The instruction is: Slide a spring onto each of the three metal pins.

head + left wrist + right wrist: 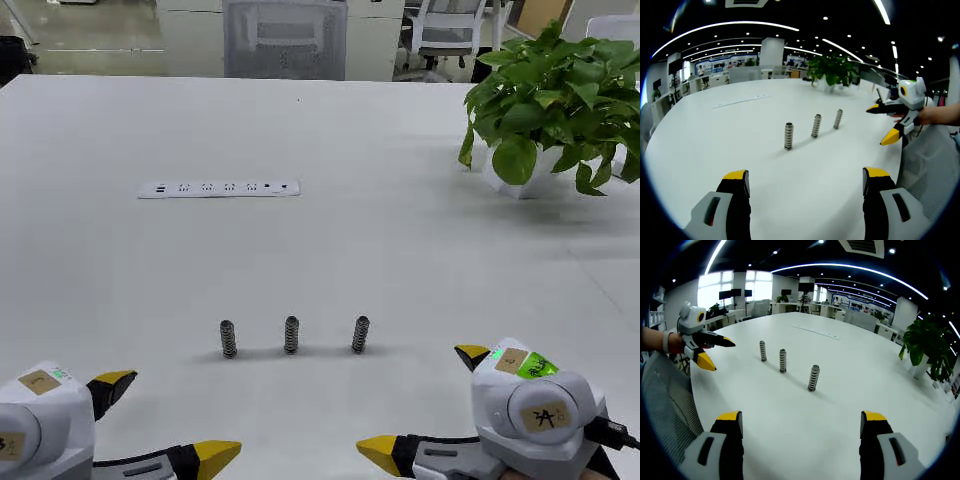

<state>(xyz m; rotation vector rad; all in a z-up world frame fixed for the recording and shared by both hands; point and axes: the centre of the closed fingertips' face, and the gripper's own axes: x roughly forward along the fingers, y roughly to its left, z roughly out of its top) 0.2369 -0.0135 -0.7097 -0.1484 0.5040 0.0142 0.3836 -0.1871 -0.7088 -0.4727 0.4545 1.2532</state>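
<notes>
Three upright pins stand in a row on the white table, each with a spring coiled around it: the left spring (229,339) (788,136), the middle spring (291,335) (816,125) and the right spring (360,334) (838,119). In the right gripper view the same row runs from the far spring (762,351) through the middle one (782,360) to the nearest (813,378). My left gripper (165,415) (805,182) stands open at the near left with nothing between its jaws. My right gripper (428,400) (799,423) stands open at the near right, also holding nothing.
A white power strip (219,188) lies flat on the table beyond the pins. A potted green plant (550,105) sits at the far right. Office chairs (285,38) stand behind the table's far edge.
</notes>
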